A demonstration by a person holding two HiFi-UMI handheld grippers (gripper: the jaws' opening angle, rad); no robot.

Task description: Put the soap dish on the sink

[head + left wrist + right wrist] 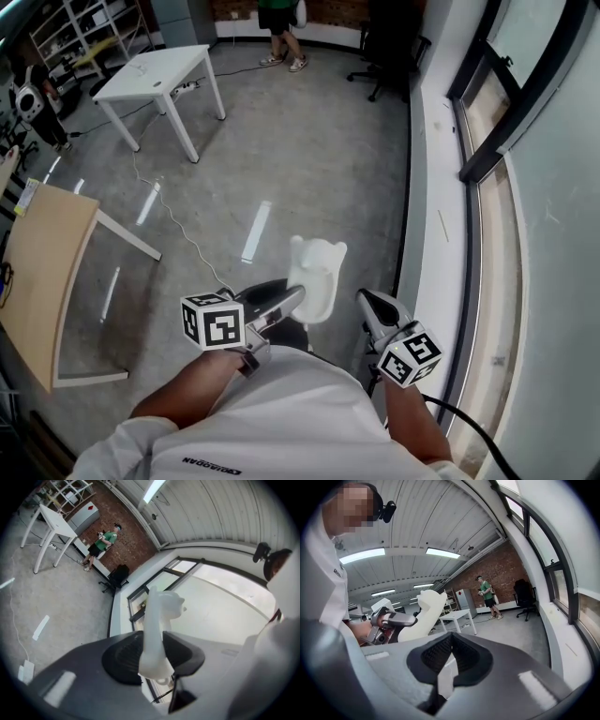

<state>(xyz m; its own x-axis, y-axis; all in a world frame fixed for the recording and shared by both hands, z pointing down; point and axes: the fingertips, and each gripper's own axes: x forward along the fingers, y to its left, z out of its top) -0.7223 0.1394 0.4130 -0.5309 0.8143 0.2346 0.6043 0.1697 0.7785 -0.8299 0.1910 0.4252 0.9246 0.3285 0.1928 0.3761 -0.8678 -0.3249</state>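
While left gripper [292, 298] clamps the soap dish [319, 267], right gripper [371, 305] closed and empty, no sink visible; placement remains.

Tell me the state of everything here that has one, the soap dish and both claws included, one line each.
soap dish: held in the air on its edge, not on any sink.
left claw: shut on the soap dish.
right claw: shut, empty, beside the dish and apart from it.
white table: standing upright, far across the floor.
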